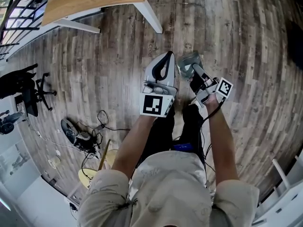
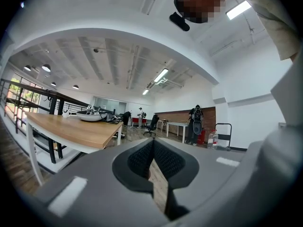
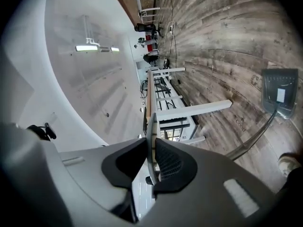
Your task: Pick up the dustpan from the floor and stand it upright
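Right hand-held gripper (image 3: 151, 148) pinches the thin handle of the dustpan (image 3: 280, 96), its pan at frame right with wood floor (image 3: 222, 41) behind; left hand-held gripper (image 2: 152, 150) closed, empty, a table (image 2: 71, 129) at left

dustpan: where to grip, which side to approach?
Grip the handle at its thin flat top end, pads on the two broad faces, coming in level from the side. The dustpan has its pan far down by the floor, so the top is nearest. The right gripper is shut there.
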`<state>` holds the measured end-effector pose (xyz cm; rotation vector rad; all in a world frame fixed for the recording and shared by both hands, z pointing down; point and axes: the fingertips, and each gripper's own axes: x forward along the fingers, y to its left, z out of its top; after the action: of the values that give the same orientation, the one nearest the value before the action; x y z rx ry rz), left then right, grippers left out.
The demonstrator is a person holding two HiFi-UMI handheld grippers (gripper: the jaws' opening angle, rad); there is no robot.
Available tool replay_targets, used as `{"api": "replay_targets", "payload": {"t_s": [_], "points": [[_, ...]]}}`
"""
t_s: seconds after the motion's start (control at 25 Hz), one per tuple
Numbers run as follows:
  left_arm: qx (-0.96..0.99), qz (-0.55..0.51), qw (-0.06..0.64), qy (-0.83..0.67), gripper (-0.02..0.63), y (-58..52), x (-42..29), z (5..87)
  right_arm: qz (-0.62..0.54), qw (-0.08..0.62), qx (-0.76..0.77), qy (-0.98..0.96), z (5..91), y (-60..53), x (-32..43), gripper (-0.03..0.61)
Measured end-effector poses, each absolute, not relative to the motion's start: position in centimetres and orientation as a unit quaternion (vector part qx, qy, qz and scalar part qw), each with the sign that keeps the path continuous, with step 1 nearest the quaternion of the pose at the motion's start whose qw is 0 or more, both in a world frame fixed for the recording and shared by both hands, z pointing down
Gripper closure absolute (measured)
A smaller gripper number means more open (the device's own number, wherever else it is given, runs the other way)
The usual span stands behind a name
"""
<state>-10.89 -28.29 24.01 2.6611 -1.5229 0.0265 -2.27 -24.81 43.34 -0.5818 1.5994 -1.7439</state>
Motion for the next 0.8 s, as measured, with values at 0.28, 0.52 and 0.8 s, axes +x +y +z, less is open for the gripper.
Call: {"api": "replay_targets", "payload": {"t_s": [0.28,0.52,0.8], "points": [[0.870,0.014,0.038,-0.491,0.594,-29.0,-7.0,22.2,-0.663,0.354,-0.224,0.621,41.8,-25.6,0.6,0.486],[0.872,0.016,0.036,-0.488,0.594,-29.1,-3.9,20.7,-0.658,0.339,-0.227,0.633,40.3,-25.3,3.5,0.412],[0.876,0.004,0.022,-0.483,0.594,-23.8,2.3,13.5,-0.643,0.339,-0.279,0.628,35.0,-20.1,12.2,0.397]]}}
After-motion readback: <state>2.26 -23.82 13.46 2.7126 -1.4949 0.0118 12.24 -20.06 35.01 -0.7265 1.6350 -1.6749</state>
